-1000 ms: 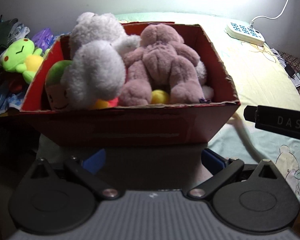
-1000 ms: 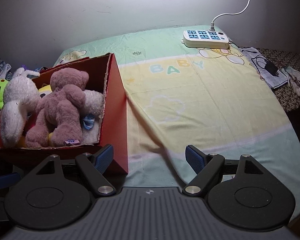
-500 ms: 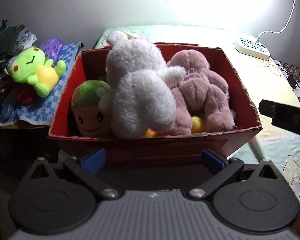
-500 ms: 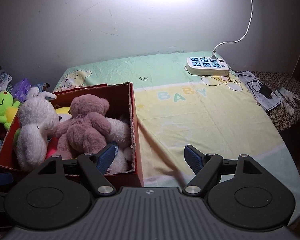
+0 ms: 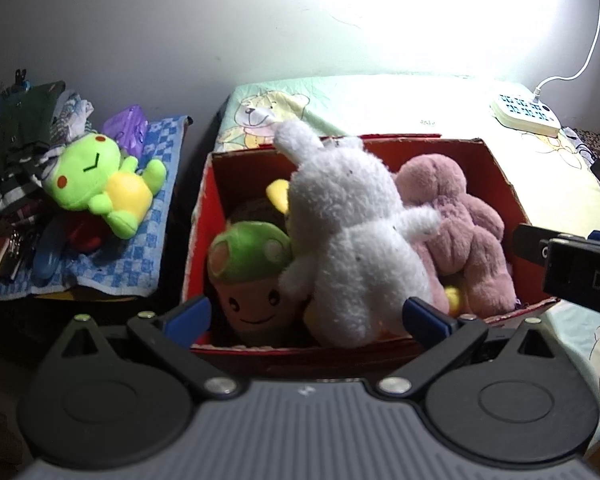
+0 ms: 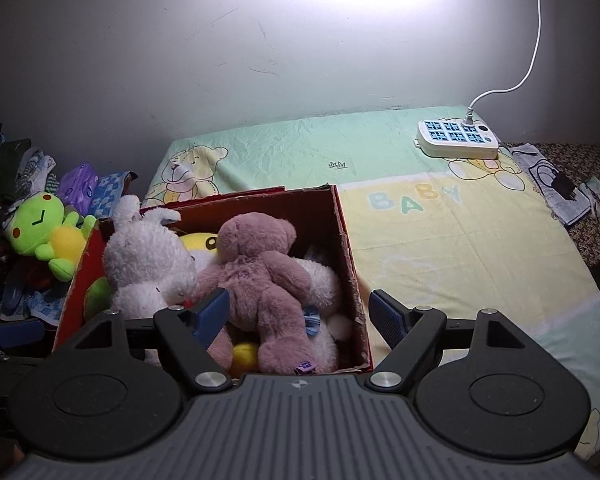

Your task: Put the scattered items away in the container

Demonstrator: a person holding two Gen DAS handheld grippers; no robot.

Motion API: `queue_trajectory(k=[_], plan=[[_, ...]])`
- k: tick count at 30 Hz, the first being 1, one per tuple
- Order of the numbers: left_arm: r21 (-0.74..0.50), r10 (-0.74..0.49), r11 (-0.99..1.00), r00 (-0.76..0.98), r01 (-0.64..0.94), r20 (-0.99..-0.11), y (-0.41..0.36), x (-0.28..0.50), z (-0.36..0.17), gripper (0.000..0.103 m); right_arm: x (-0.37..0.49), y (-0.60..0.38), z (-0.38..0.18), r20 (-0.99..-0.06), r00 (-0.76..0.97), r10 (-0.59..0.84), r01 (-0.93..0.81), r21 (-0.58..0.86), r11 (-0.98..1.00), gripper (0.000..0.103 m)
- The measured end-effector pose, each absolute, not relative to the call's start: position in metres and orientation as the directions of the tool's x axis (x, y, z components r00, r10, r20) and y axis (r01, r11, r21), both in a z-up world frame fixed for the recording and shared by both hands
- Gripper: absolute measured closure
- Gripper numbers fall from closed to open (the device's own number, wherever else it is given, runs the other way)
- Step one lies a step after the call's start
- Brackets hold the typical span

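Note:
A red cardboard box [image 5: 504, 184] [image 6: 342, 232] stands on the bed at its left edge. Inside it are a white rabbit plush [image 5: 352, 240] [image 6: 148, 256], a pink bear [image 5: 460, 216] [image 6: 260, 272], a green-capped mushroom plush [image 5: 248, 264] and a yellow toy [image 6: 198, 244]. A green frog plush [image 5: 100, 184] [image 6: 40, 228] lies outside the box on a blue checked towel [image 5: 112, 272]. My left gripper [image 5: 306, 316] hangs open and empty above the box's near edge. My right gripper [image 6: 300, 314] is open and empty over the box's near right corner.
A white power strip [image 6: 456, 138] with its cable sits at the far right of the baby-print sheet [image 6: 440, 240]. A charger and gloves [image 6: 596, 200] lie past the bed's right edge. Clothes [image 5: 24, 136] and a purple packet [image 5: 126, 128] are piled at the left.
Both grippers have risen and drawn back from the box, so more of its inside and the frog beside it shows. The jaws stayed open and the toys did not move.

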State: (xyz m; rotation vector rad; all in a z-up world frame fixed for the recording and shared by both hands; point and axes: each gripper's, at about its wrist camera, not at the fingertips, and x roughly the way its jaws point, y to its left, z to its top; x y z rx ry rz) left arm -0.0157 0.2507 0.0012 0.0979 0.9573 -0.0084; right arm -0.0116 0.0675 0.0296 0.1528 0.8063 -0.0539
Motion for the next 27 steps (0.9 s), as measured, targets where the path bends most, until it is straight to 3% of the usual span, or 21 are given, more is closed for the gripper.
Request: queue_trajectory(k=[15,23,27], plan=[[0.023,0.036,0.999,0.599,-0.029,-0.8,0.264,0.006,0.003,0.001,0.01,0.079,0.032,-0.739,0.673,-0.039,0.103,0.042,0.994,0.021],[0.026,0.046,0.999,0.621,-0.041,-0.782,0.256,0.003,0.0,0.001,0.01,0.066,0.027,-0.725,0.688,0.014,0.091,0.106,0.99,0.017],[-0.001,0.041,0.998,0.628,-0.065,-0.777,0.259,0.003,-0.002,0.0,0.008,0.066,0.027,-0.694,0.719,-0.017,0.087,0.066,0.994,0.014]])
